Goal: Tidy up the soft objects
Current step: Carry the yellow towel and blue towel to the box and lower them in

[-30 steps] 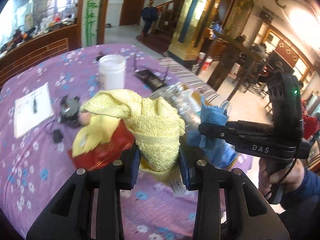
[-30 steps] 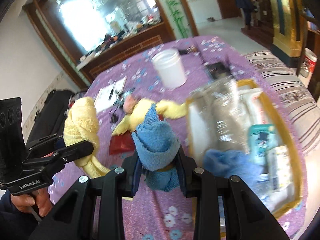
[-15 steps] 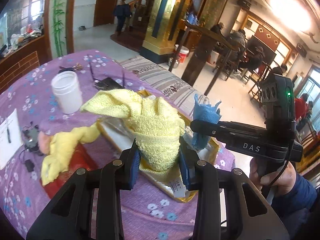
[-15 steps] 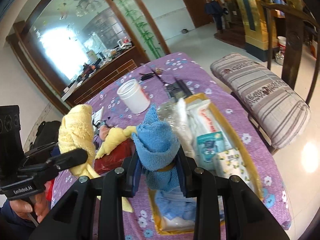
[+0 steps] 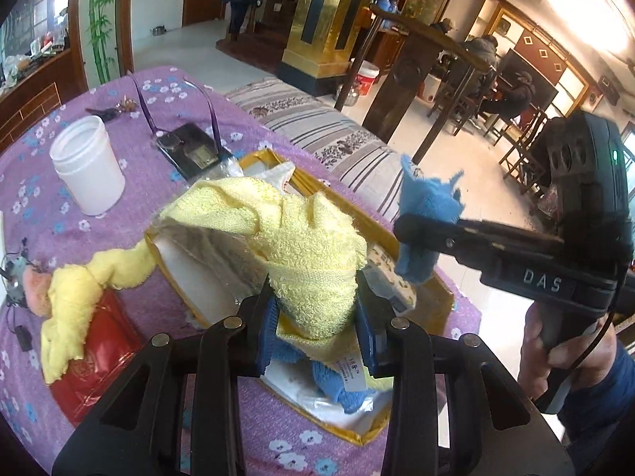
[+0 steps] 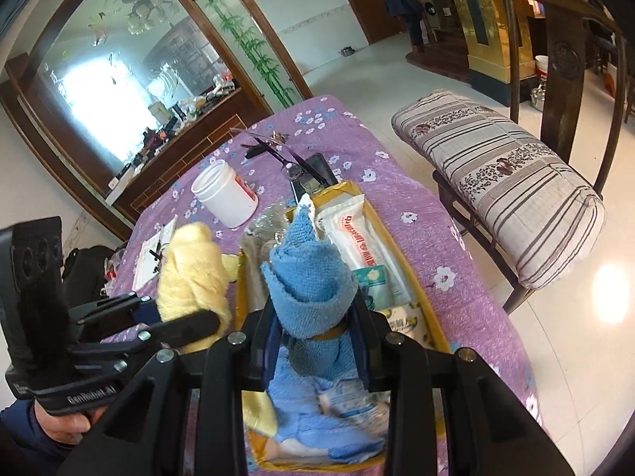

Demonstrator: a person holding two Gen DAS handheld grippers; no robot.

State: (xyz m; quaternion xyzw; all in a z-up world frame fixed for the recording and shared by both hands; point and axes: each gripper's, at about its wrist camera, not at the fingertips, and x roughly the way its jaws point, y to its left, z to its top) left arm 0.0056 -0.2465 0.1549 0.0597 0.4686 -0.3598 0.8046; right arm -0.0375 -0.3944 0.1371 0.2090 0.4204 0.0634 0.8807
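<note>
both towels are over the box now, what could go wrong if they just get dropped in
1. The box is already crowded with packets and blue cloth, so the yellow towel in the left hand-held gripper may pile high and slide over the rim.
2. The yellow towel's tail drapes low and could catch the rim and tug the box.
3. The right hand-held gripper grips the blue towel close beside the left one; the two may bump.

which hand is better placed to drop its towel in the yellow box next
Probably right: its tongs hold the blue towel over the yellow box, right above blue cloth already inside. The left tongs hold the yellow towel nearer the box's side.
</note>
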